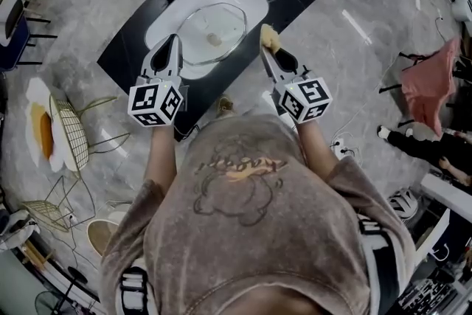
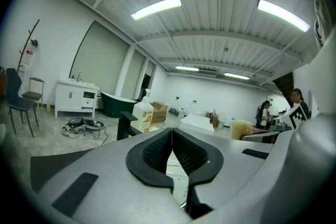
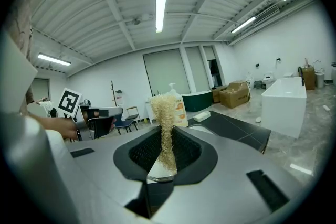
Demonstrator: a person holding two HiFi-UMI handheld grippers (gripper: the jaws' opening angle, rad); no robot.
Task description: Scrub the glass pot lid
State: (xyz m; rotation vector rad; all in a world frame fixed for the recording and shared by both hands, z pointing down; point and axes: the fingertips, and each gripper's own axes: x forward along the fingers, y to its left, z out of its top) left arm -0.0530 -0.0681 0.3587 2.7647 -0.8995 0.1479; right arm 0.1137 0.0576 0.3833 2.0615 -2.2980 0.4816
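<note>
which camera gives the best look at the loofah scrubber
The right gripper view: the loofah scrubber stands close up, pinched between the right gripper's fingers, fibres clear. The head view shows only a small yellow tuft at that gripper's tip. The left gripper view shows it small and distant, at right.

Bright overhead tube lights (image 2: 156,8), fisheye warp, dark corners.
</note>
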